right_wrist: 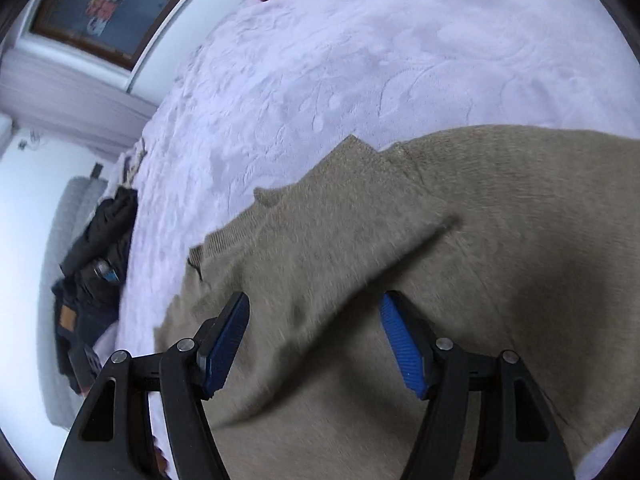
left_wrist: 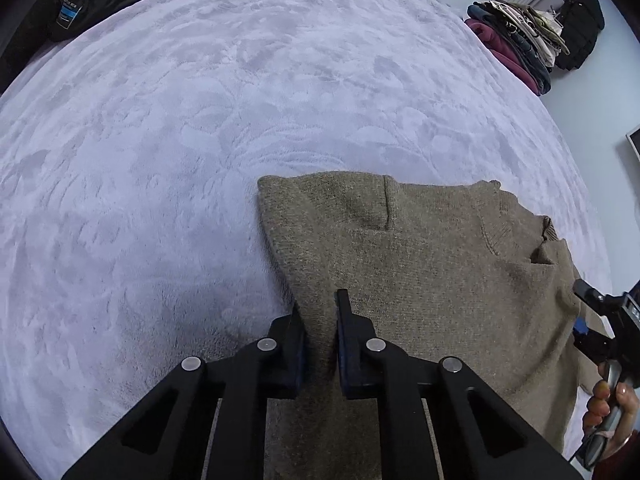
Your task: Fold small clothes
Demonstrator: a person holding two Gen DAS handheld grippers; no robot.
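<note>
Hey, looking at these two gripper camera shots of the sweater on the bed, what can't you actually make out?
- Lower part of the brown knit sweater: left wrist view, hidden behind the left gripper and cut off by the bottom edge.
- Sweater folds: right wrist view, smeared by motion blur.
- Right gripper: jaws apart over the sweater; whether the pads touch it is unclear.
- Stacked clothes: left wrist view, too small to identify individually.

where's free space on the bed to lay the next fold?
Bare lilac bedspread lies left of and beyond the tan sweater, up to the dark clothes at the far-left edge. Crowded: the folded pile at the far-right corner, and the sweater's near side, where both grippers work.
</note>
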